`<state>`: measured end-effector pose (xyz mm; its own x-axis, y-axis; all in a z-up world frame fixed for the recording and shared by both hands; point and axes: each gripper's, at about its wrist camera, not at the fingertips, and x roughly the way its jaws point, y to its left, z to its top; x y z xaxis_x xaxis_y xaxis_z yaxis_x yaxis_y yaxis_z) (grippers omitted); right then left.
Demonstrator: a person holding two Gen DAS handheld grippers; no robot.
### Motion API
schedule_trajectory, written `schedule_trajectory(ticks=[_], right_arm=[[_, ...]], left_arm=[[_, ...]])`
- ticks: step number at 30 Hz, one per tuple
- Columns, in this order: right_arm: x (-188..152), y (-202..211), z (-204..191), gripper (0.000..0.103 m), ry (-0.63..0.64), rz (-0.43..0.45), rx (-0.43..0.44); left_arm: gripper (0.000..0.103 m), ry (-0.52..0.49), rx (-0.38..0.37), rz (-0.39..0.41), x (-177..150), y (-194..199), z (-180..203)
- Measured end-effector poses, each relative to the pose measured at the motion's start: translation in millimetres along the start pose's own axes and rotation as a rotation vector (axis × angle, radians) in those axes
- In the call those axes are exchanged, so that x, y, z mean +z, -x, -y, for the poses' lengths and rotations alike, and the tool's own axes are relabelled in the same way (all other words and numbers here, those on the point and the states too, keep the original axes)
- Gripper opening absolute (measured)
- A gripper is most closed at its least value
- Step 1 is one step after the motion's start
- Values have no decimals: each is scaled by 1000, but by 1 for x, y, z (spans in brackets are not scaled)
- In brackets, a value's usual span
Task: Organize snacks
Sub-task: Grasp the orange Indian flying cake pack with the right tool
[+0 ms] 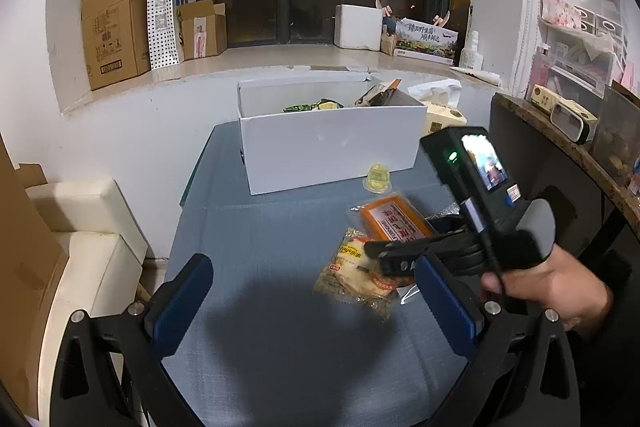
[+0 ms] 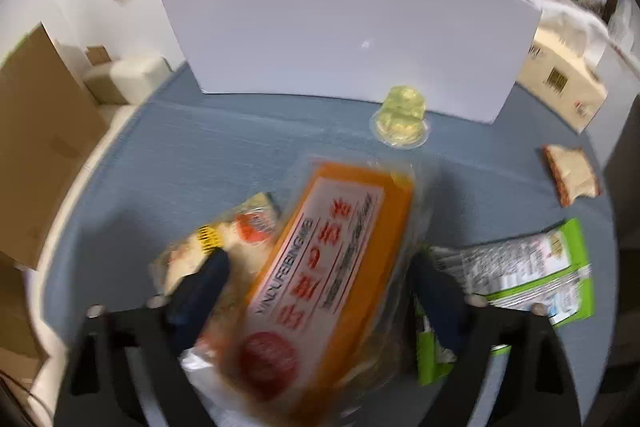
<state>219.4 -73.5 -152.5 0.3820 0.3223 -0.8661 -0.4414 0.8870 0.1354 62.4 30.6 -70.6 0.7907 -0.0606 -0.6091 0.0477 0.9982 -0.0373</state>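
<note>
The left gripper (image 1: 316,303) hangs over bare blue tablecloth (image 1: 256,227), its jaws spread wide with nothing between them. Just beyond, the right gripper (image 2: 316,291), held in a hand (image 1: 548,291), straddles the orange packet (image 2: 340,247); its fingers (image 2: 200,287) flank the wrapper, but whether they press it I cannot tell. That packet overlaps a pale yellow snack bag (image 1: 356,267). A green-edged packet (image 2: 528,267) lies to the right. Farther on, a jelly cup (image 1: 377,180) sits just before the white box (image 1: 332,143), which holds more snacks
</note>
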Motion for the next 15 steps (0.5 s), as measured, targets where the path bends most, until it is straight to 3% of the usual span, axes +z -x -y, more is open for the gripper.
schedule_trajectory(ticks=[4, 9, 15], right_arm=[[-1, 13, -1, 56, 30, 40, -5], [-5, 22, 0, 54, 41, 55, 33], [-7, 54, 8, 53, 30, 139, 104]], left_arm=[[103, -5, 6, -2, -1, -1, 2], [103, -2, 10, -11, 0, -5, 1], [103, -16, 6, -18, -3, -11, 3]])
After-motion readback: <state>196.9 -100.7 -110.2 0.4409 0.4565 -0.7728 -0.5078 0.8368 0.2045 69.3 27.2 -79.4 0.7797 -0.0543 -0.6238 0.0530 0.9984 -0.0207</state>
